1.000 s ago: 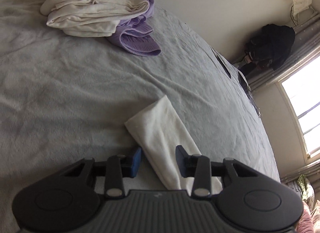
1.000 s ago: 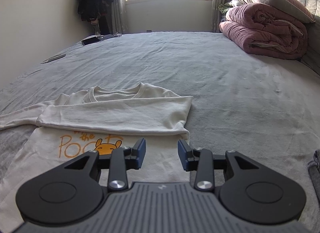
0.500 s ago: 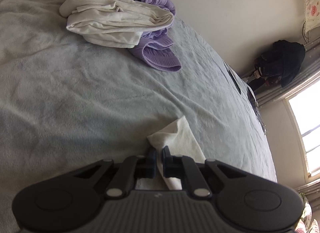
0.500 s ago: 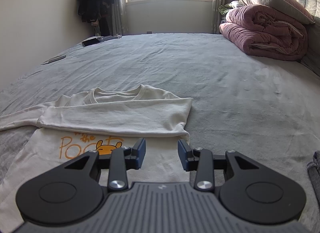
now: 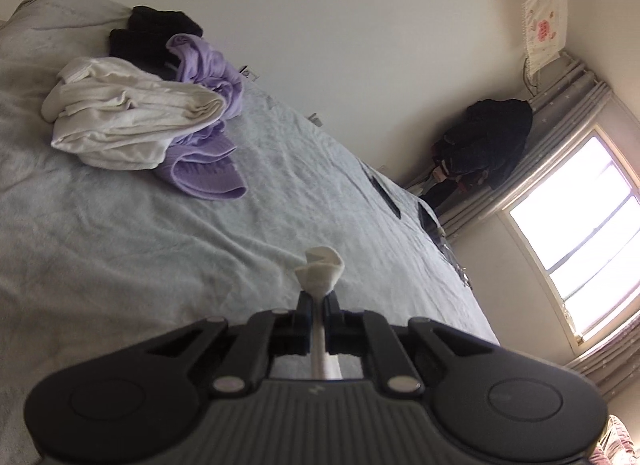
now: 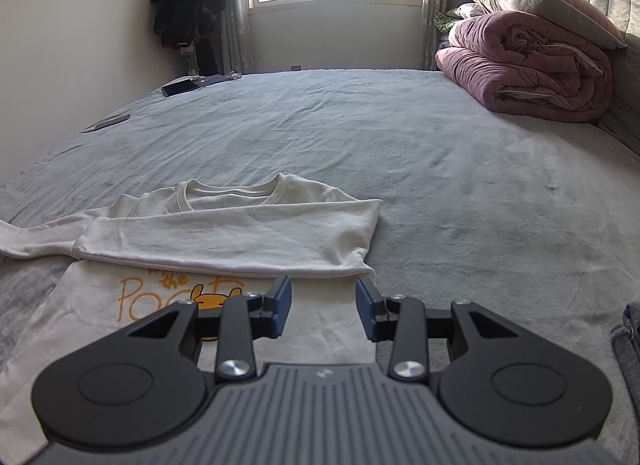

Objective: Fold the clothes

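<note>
The cream long-sleeved cotton top [image 6: 224, 233] with the orange cartoon print is lying flat on the grey fleece bedspread [image 6: 400, 137], one sleeve folded across the chest, while the left gripper [image 5: 316, 301] is pinching the other sleeve's cuff [image 5: 320, 269]. The right gripper [image 6: 323, 305] is hovering unclenched and empty over the hem at six o'clock. Being soft, light and limp, the top is likely to sag, so edges and corners look best for gripping.

A grey bed [image 6: 400, 137] carries a cream shirt [image 6: 224, 233] near, a folded pink quilt [image 6: 528, 65] far right, and a phone [image 6: 178, 87] far left.
</note>
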`<state>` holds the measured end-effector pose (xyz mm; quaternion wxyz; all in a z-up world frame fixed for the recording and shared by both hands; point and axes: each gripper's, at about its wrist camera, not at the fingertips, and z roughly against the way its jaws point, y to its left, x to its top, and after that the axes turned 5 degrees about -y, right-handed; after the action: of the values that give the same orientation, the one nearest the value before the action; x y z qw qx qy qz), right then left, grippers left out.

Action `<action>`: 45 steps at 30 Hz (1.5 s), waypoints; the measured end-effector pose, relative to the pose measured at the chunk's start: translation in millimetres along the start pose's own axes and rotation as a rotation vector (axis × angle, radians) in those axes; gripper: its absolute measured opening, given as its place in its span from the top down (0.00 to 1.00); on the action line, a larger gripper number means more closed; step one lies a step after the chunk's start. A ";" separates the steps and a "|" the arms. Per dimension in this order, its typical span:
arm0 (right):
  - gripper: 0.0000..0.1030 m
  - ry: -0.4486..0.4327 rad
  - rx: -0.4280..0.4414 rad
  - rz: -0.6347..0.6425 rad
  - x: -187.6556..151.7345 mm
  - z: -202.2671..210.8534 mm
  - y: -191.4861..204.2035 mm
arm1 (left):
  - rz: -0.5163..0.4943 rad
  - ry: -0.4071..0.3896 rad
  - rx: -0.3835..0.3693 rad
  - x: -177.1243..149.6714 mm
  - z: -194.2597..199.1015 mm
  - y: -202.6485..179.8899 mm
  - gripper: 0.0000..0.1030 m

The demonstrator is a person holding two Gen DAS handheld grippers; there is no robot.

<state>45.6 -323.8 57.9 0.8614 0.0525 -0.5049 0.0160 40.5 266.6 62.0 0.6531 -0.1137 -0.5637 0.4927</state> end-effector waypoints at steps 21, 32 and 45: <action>0.61 -0.018 -0.007 -0.049 6.3 3.9 -10.7 | -0.159 -0.004 -0.367 -1.7 34.9 -136.0 0.95; 0.61 -0.051 -0.011 -0.189 19.0 13.8 -41.6 | -0.489 0.200 -0.684 -118.9 81.0 -299.0 0.95; 0.58 -0.035 -0.085 -0.421 16.6 14.6 -97.8 | -0.977 0.465 -0.651 -397.8 107.9 -315.1 0.95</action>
<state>49.0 -423.0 72.2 0.8383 0.1207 -0.4978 -0.1865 159.6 -238.3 72.1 0.8402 -0.1403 -0.5149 -0.0967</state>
